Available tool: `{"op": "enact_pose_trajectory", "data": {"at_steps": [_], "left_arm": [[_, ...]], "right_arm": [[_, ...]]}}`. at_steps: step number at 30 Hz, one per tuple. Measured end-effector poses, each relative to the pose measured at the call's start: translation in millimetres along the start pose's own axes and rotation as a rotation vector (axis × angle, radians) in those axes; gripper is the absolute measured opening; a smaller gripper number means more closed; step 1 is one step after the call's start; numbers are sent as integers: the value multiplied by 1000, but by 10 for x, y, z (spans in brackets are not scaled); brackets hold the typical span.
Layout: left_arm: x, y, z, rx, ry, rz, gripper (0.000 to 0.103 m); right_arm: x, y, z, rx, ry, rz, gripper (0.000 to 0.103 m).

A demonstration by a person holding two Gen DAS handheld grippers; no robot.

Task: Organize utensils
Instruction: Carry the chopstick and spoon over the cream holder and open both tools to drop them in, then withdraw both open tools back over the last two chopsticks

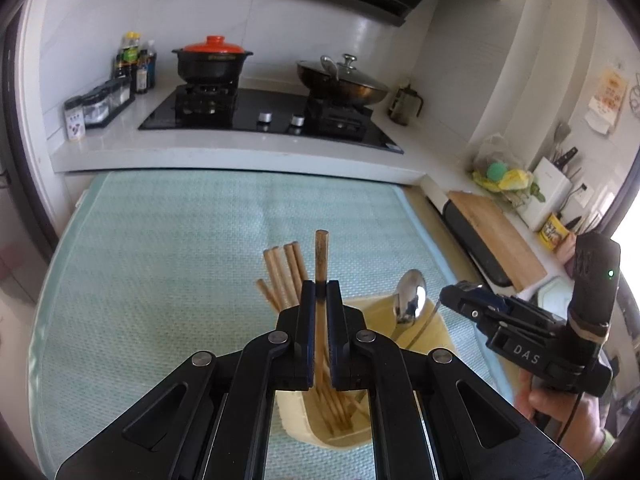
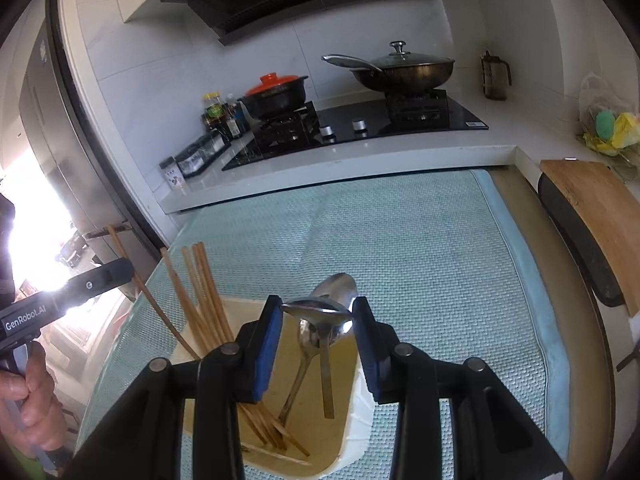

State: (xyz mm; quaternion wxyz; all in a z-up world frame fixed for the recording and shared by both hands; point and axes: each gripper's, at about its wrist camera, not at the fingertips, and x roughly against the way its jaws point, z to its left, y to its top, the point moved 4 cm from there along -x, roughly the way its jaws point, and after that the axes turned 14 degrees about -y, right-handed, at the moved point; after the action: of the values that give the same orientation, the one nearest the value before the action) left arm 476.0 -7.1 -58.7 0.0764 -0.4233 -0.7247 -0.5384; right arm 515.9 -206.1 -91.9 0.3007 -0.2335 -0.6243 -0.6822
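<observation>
Left hand-held gripper [image 1: 320,300] pinches chopstick [image 1: 321,256]; right hand-held gripper [image 2: 318,312] clamps spoon [image 2: 320,312].

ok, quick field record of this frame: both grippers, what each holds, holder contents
left hand-held gripper: shut on a single chopstick, upright above the holder
right hand-held gripper: shut on a spoon by its bowl, handle hanging into the holder
holder: cream tub on the teal mat
holder contents: other chopsticks, another spoon
</observation>
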Motion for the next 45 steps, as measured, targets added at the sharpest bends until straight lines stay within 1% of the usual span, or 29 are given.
{"op": "enact_pose_trajectory", "data": {"at_steps": [4,6,8,9,10,11,12,14,16,17,18,19,21,23,25,28,30,32,35,36,38,41,43,45], "left_arm": [[-111,-13,29,-13,20,23,3],[-163,-6,57,-11,33,35,4],[-163,0,77,-8,45,39,11],[-137,9,86,-3,47,38,21],[-74,13,87,1,51,28,33],[12,20,80,1,53,13,39],[121,28,64,-3,54,-2,45],[407,15,15,-20,62,-30,48],[760,-53,-29,-36,78,-56,57],[935,-101,-47,-50,84,-68,60],[1121,-174,-73,-65,94,-79,65],[1316,-275,-99,-84,109,-86,67],[1649,-486,-122,-115,142,-92,68],[1918,-733,-134,-132,162,-86,70],[2148,-1039,-147,-143,181,-79,72],[2324,-1485,-146,-142,212,-57,75],[2342,-1771,-133,-122,234,-42,76],[2291,-2053,-136,-86,236,-24,76],[2112,-2427,-156,-27,195,6,76],[2026,-2526,-164,-15,198,21,76],[1853,-2675,-183,-11,223,60,76],[1701,-2821,-243,-23,220,98,76],[1633,-2842,-282,-35,221,113,76],[1619,-2869,-309,-56,240,113,76]], "right_arm": [[-165,-21,-58,-20,-19,28,37],[-183,-23,-81,-32,-36,21,37],[-197,-13,-94,-41,-48,29,43],[-190,4,-109,-49,-55,28,49],[-143,24,-129,-56,-65,18,50],[-86,54,-142,-60,-68,5,50],[7,83,-159,-60,-70,-13,50],[253,142,-186,-45,-92,-62,50],[600,174,-200,-20,-113,-132,50],[800,164,-198,1,-126,-169,50],[1001,139,-192,24,-140,-205,53],[1197,99,-183,45,-154,-238,58],[1580,-31,-164,85,-176,-301,61],[1915,-232,-147,124,-191,-338,61],[2180,-473,-121,152,-185,-355,61],[2443,-907,-62,177,-174,-358,61],[2496,-1228,-5,187,-171,-335,61],[2460,-1572,73,196,-166,-293,61],[2321,-2121,169,197,-143,-207,61],[2233,-2286,204,195,-136,-175,61],[2052,-2562,247,185,-150,-112,61],[1884,-2859,267,165,-149,-54,61],[1823,-2957,263,158,-136,-24,61],[1797,-3014,265,170,-138,-14,61]]}}
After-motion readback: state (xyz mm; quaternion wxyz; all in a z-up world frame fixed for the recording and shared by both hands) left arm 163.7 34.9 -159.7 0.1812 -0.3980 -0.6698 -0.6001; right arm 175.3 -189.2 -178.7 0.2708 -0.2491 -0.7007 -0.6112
